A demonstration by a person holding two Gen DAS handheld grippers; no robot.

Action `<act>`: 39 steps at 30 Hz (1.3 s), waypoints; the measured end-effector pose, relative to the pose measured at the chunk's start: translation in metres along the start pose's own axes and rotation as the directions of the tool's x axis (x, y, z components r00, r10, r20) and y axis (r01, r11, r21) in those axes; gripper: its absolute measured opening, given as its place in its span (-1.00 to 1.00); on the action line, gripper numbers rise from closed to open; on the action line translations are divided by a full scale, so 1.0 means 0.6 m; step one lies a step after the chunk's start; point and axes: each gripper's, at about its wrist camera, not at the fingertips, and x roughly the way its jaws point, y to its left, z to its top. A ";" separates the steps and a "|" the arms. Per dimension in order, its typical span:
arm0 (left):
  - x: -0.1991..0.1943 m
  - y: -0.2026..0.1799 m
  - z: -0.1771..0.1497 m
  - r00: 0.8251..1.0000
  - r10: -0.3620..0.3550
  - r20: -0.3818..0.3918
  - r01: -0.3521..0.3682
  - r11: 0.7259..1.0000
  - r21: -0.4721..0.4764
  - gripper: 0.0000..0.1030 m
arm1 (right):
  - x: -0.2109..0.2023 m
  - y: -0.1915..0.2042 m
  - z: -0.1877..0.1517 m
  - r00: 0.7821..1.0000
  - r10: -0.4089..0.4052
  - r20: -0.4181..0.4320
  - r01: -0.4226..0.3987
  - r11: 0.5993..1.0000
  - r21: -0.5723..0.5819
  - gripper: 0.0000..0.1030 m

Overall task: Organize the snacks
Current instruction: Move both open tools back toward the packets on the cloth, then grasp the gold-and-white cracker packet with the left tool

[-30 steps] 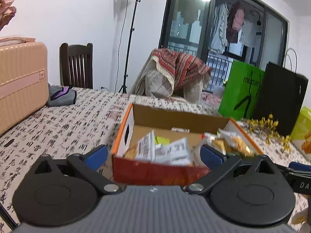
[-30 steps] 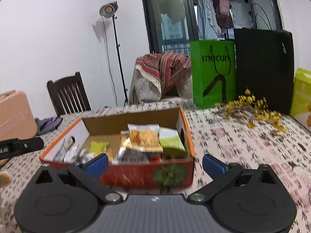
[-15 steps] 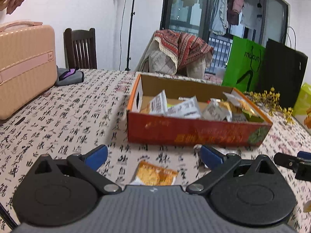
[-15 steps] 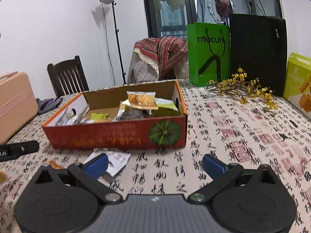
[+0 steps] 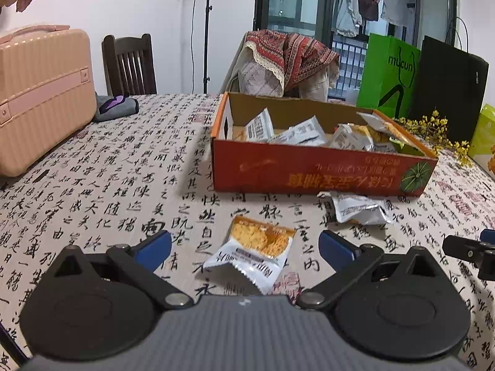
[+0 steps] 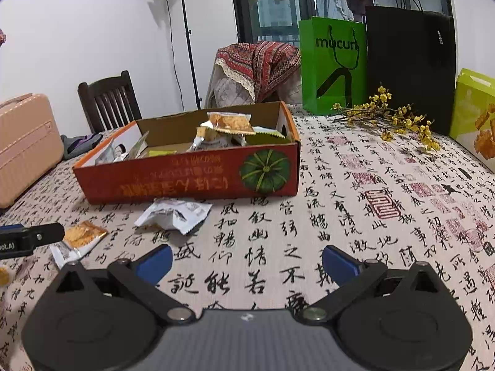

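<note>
An open red cardboard box (image 5: 321, 170) with several snack packets inside stands on the table; it also shows in the right wrist view (image 6: 191, 179). An orange-and-white snack packet (image 5: 256, 252) lies on the cloth between the open fingers of my left gripper (image 5: 246, 247), which is empty. A crumpled silver packet (image 5: 359, 210) lies in front of the box. In the right wrist view the silver packet (image 6: 174, 215) and the orange packet (image 6: 79, 238) lie to the left of my right gripper (image 6: 247, 261), which is open and empty above the cloth.
A pink suitcase (image 5: 40, 92) stands at the table's left. A green bag (image 6: 332, 65), a black bag (image 6: 408, 68), yellow flowers (image 6: 389, 117) and a yellow-green box (image 6: 473, 117) stand at the back right. A wooden chair (image 5: 130, 61) stands behind the table.
Both grippers have pulled back from the box and lowered toward the table. The two loose packets on the cloth have come into view, the orange one now between my left fingers.
</note>
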 end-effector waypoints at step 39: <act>0.082 0.012 0.005 0.995 -0.048 -0.083 0.052 0.998 0.047 -0.09 | 0.048 0.013 -0.008 0.997 -0.013 -0.076 0.012 1.000 -0.016 1.00</act>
